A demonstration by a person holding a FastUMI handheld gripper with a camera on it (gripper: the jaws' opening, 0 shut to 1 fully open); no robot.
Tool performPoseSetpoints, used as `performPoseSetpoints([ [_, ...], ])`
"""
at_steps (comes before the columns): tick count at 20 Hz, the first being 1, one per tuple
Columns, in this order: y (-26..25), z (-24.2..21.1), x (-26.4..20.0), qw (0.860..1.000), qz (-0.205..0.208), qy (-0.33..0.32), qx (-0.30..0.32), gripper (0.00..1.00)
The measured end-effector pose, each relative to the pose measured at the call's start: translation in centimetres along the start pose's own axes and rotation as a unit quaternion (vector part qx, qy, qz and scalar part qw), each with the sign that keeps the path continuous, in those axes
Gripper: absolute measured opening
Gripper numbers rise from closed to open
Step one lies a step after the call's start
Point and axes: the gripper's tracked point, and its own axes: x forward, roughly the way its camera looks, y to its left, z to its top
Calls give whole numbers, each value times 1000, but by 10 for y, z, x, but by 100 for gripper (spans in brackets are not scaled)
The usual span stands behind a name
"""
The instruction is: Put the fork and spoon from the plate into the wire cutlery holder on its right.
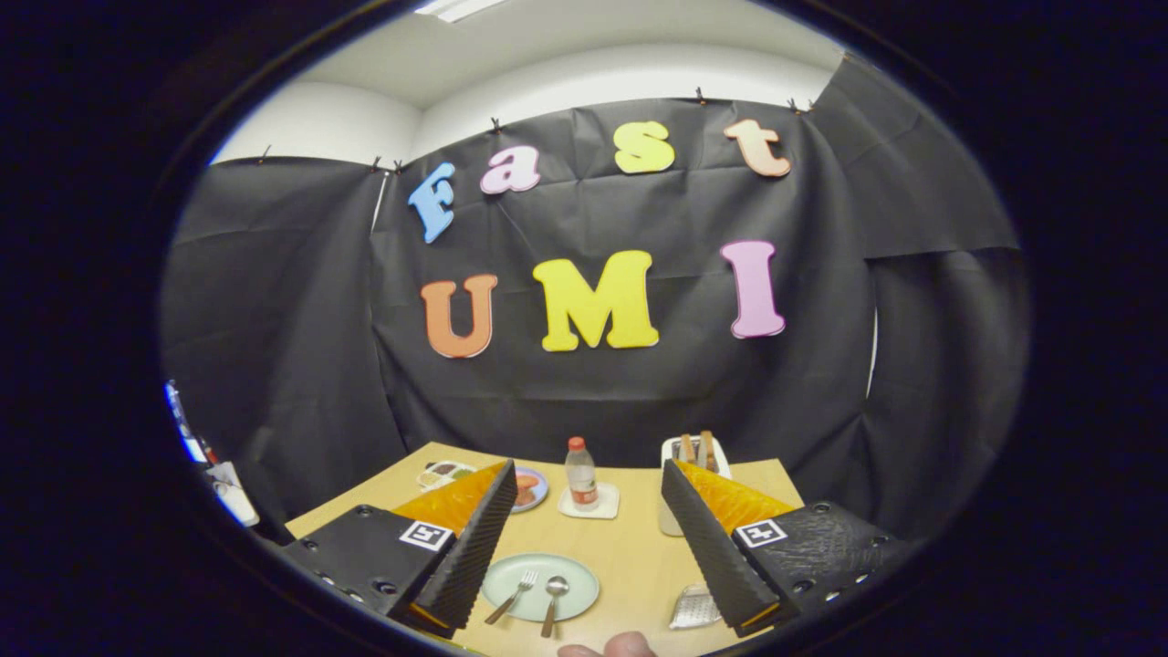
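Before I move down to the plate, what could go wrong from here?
1. The fork and spoon lie close side by side on the plate; the open tool may catch both or push one off.
2. The wire cutlery holder sits right beside one finger, so a sideways swing might knock it.
3. The bottle stands beyond the plate; overshooting could tip it.

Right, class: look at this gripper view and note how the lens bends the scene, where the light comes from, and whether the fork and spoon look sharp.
In the gripper view, fisheye distortion curves the table edges and the wall; a ceiling light gives even lighting with soft shadows; the fork and spoon on the plate are small but fairly sharp; the open gripper fingers loom large.
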Motion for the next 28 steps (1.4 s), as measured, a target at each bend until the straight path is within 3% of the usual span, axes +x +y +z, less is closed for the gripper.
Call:
performPoseSetpoints([
  [9, 40, -123, 45, 991, 12, 131, -15, 96],
  [16, 53, -224, 76, 970, 2, 237, -53, 96],
  [23, 49, -303, 106, 950, -16, 304, -74, 92],
  [28, 56, -335, 115, 937, -15, 342, -66, 69],
])
